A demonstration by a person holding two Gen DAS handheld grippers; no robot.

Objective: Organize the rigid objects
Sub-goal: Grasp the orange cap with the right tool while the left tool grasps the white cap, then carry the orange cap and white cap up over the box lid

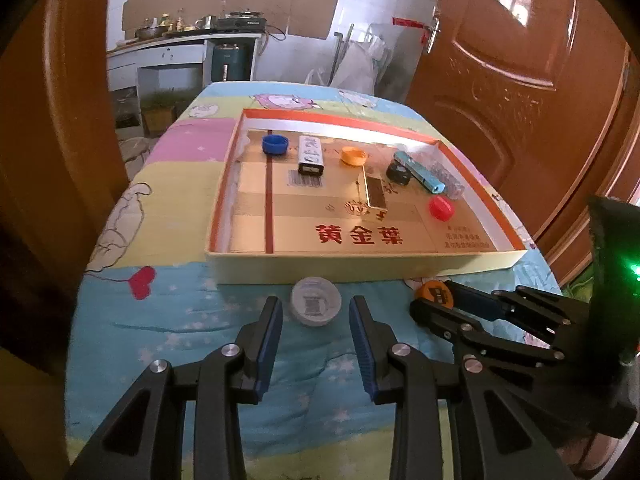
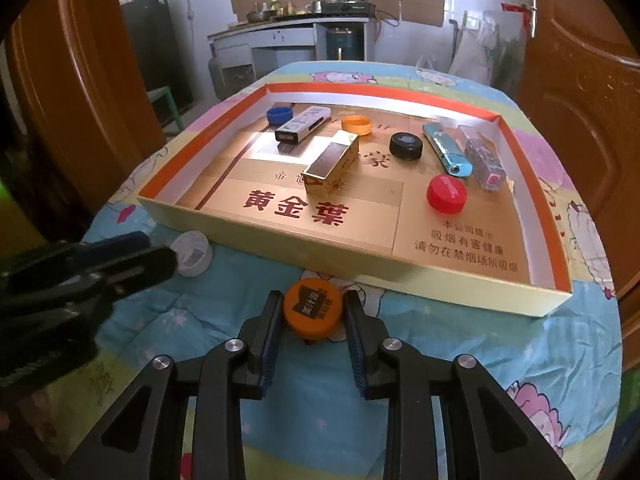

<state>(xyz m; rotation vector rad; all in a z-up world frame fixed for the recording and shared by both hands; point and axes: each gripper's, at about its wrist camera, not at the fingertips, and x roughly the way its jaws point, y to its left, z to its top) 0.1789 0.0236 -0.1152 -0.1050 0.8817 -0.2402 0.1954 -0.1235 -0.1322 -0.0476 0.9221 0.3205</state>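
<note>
1. A shallow cardboard tray (image 2: 420,280) with an orange-lined rim sits on a cartoon-print cloth (image 2: 280,420); its floor is gold with red Chinese characters.
2. Along the tray's far side lie a blue bottle cap (image 2: 279,115), a white and black lighter (image 2: 302,124) just beside it, and an open orange cap (image 2: 357,124).
3. Near the middle stands a gold rectangular box (image 2: 332,168), lying on its long side.
4. To the right of that are a black round cap (image 2: 407,145), a light blue lighter (image 2: 446,150), and a clear patterned lighter (image 2: 482,160) near the right wall.
5. A red cap (image 2: 446,194) rests closer to the front, near the blue lighter's end.
6. Outside the tray, on the cloth just in front of its near wall, are a white cap (image 1: 316,301) and an orange lid with a black label (image 2: 313,309), well apart from each other.
7. The left gripper (image 1: 316,312) is spread wide, its fingers on either side of the white cap without touching it; it holds nothing.
8. The right gripper (image 2: 313,320) has its blue pads (image 2: 275,328) right at the orange lid's sides; whether they press it firmly I cannot tell.
</note>
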